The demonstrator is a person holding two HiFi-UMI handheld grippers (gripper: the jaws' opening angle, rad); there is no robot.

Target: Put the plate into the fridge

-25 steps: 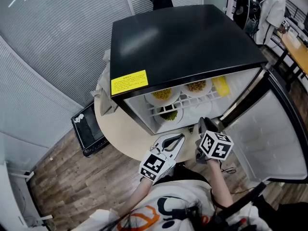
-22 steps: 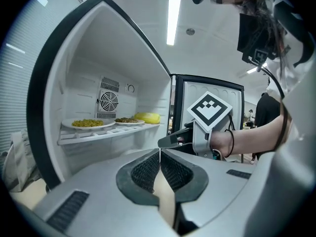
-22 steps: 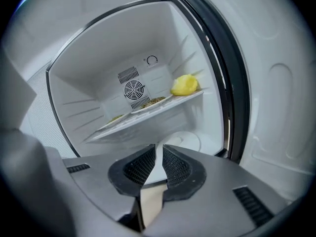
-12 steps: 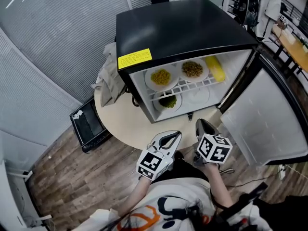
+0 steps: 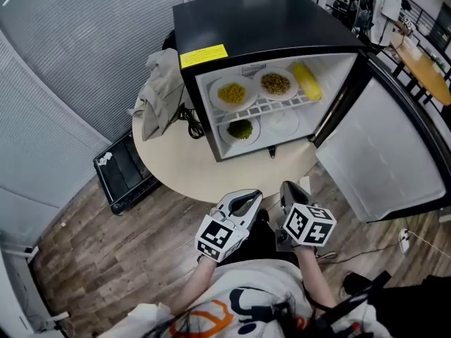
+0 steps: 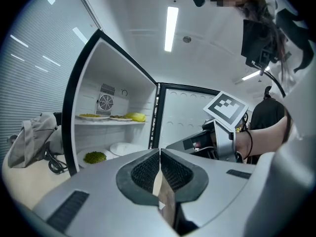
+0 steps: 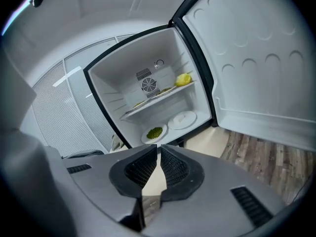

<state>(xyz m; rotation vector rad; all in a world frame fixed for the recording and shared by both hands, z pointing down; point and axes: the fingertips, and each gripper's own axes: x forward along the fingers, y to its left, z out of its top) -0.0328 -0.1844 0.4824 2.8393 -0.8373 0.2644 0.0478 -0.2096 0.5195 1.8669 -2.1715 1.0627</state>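
The black mini fridge [image 5: 261, 27] stands on a round table [image 5: 190, 167] with its door [image 5: 373, 153] swung open to the right. On its lower shelf a white plate [image 5: 280, 123] [image 6: 126, 148] [image 7: 182, 118] lies beside a plate of green food [image 5: 240, 129] [image 7: 155, 132]. The upper shelf carries two plates of food [image 5: 232, 92] and a corn cob [image 5: 306, 81]. My left gripper [image 5: 252, 197] [image 6: 160, 152] and right gripper [image 5: 287, 186] [image 7: 159, 149] hover side by side off the table's near edge. Both are shut with nothing between their jaws.
A grey cloth bag [image 5: 158, 90] and a black cable [image 5: 192, 122] lie on the table left of the fridge. A black box [image 5: 123, 174] sits on the wooden floor at the left. A person [image 5: 384, 5] stands by a desk [image 5: 423, 62] at the back right.
Both grippers have drawn back from the fridge opening, past the table's edge toward my body. The fridge's inside now shows more fully.
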